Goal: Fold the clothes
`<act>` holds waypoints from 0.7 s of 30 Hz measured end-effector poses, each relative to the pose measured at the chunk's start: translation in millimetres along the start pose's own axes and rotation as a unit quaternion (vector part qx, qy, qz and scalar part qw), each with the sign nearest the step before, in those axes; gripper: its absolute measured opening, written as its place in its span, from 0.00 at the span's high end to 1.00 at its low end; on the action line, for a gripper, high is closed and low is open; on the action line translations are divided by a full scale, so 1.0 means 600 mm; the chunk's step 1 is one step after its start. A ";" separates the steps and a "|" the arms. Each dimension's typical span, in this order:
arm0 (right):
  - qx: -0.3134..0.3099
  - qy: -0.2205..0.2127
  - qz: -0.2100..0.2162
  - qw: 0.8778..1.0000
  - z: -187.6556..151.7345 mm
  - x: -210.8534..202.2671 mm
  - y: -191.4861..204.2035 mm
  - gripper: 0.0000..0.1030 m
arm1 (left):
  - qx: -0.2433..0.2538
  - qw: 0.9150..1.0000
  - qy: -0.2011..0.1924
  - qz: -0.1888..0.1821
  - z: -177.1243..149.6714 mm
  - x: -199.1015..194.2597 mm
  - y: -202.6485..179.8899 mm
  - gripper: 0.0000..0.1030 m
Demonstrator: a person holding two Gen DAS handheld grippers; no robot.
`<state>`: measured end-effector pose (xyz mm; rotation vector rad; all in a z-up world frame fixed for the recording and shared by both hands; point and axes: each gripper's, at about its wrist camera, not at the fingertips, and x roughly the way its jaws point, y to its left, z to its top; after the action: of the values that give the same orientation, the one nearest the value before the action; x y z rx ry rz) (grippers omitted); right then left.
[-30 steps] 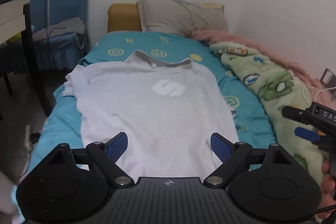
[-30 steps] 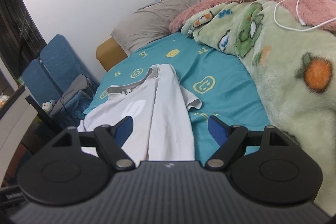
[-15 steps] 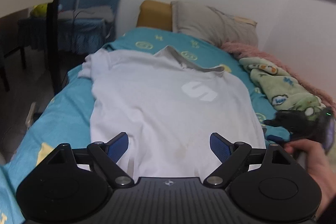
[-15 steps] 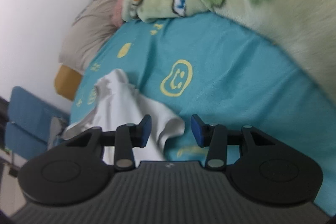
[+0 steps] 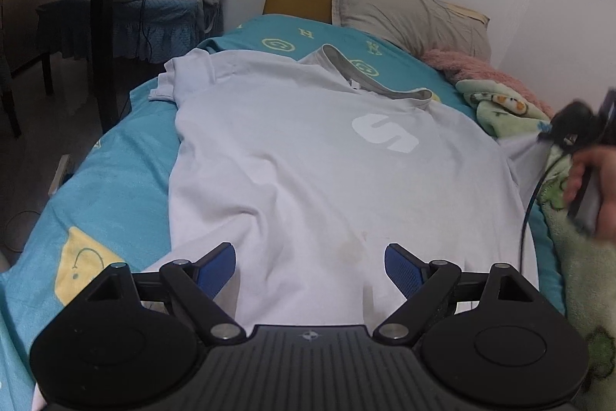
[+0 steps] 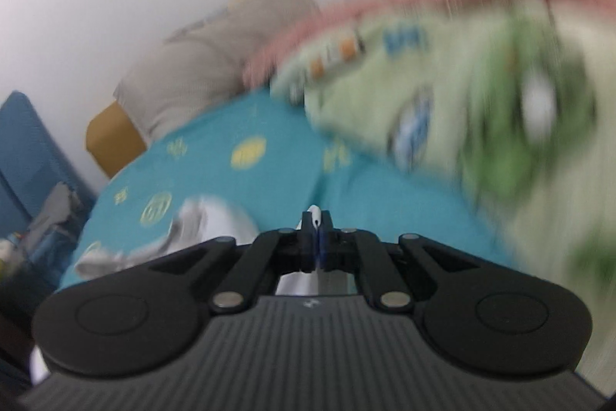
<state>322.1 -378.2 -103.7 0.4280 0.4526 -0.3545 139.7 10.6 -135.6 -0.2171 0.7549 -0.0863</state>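
Blue bed sheet [image 5: 115, 187] with smiley faces covers the bed; the white shirt [image 5: 308, 160] lies flat on it, front up, spread out, likely so it can be folded; the left tongs [image 5: 310, 262] hang wide open over its bottom edge, holding nothing; the right tongs [image 6: 316, 218] are squeezed tight on the shirt's sleeve, lifting it by the green blanket [image 5: 512, 110].

— Your right wrist view is smeared: the green blanket [image 6: 481, 110] and pillow [image 6: 215, 64] blur, so you cannot read the blanket's pattern.

— And the shirt [image 5: 308, 149]?

— Your left gripper's body [image 5: 308, 364] hides its near hem. In the left wrist view your right gripper [image 5: 569, 130] is blurred, and your hand [image 5: 596, 191] is cut off by the edge.
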 end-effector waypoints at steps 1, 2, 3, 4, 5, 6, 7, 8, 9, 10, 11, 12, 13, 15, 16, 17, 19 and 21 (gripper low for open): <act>-0.020 -0.014 -0.013 1.000 0.028 0.006 0.004 0.96 | 0.006 1.000 0.000 0.002 0.001 0.001 -0.004 0.16; -0.037 -0.026 -0.025 0.999 0.055 0.014 0.006 0.96 | 0.011 1.000 -0.001 0.004 0.001 0.001 -0.007 0.16; -0.053 -0.037 -0.038 0.997 0.080 0.026 0.010 0.96 | 0.016 1.000 -0.003 0.004 0.000 0.000 -0.013 0.16; -0.068 -0.042 -0.050 0.996 0.102 0.041 0.013 0.96 | 0.022 1.000 -0.005 0.003 0.000 -0.001 -0.016 0.16; -0.083 -0.046 -0.064 0.993 0.118 0.059 0.015 0.96 | 0.029 1.000 -0.006 0.003 0.000 -0.001 -0.019 0.16; -0.100 -0.050 -0.079 0.991 0.129 0.077 0.017 0.96 | 0.036 0.999 -0.008 0.004 -0.001 0.001 -0.023 0.16; -0.115 -0.051 -0.091 0.988 0.134 0.096 0.017 0.96 | 0.043 0.999 -0.009 0.006 -0.002 0.003 -0.027 0.16; -0.130 -0.050 -0.102 0.985 0.136 0.115 0.016 0.96 | 0.048 0.999 -0.010 0.008 -0.002 0.006 -0.031 0.16; -0.139 -0.046 -0.109 0.983 0.135 0.135 0.014 0.96 | 0.053 0.999 -0.009 0.009 -0.002 0.011 -0.034 0.16; -0.141 -0.043 -0.110 0.983 0.130 0.151 0.009 0.96 | 0.057 0.998 -0.008 0.010 -0.003 0.016 -0.037 0.16; -0.140 -0.042 -0.109 0.983 0.124 0.164 0.003 0.95 | 0.061 0.998 -0.005 0.013 -0.004 0.022 -0.040 0.16; -0.135 -0.040 -0.105 0.985 0.117 0.174 -0.005 0.94 | 0.064 0.998 0.000 0.015 -0.005 0.029 -0.042 0.16; -0.124 -0.035 -0.099 0.987 0.109 0.180 -0.013 0.94 | 0.066 0.998 0.007 0.017 -0.006 0.036 -0.042 0.16; -0.098 -0.016 -0.088 0.991 0.095 0.190 -0.030 0.93 | 0.068 0.997 0.016 0.020 -0.009 0.046 -0.042 0.16; -0.083 0.004 -0.083 0.993 0.089 0.193 -0.037 0.91 | 0.070 0.997 0.019 0.022 -0.009 0.050 -0.043 0.16; -0.072 0.019 -0.078 0.994 0.083 0.190 -0.044 0.84 | 0.073 0.997 0.021 0.024 -0.009 0.053 -0.043 0.16; -0.060 0.031 -0.066 0.996 0.069 0.168 -0.052 0.49 | 0.077 0.997 0.017 0.024 -0.008 0.052 -0.045 0.16; -0.059 0.024 -0.054 0.997 0.054 0.125 -0.053 0.14 | 0.080 0.996 0.010 0.023 -0.008 0.048 -0.046 0.16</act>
<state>383.4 -437.8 -123.9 0.2987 0.5413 -0.4205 157.7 -21.4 -152.1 -0.0464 0.7690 -0.1048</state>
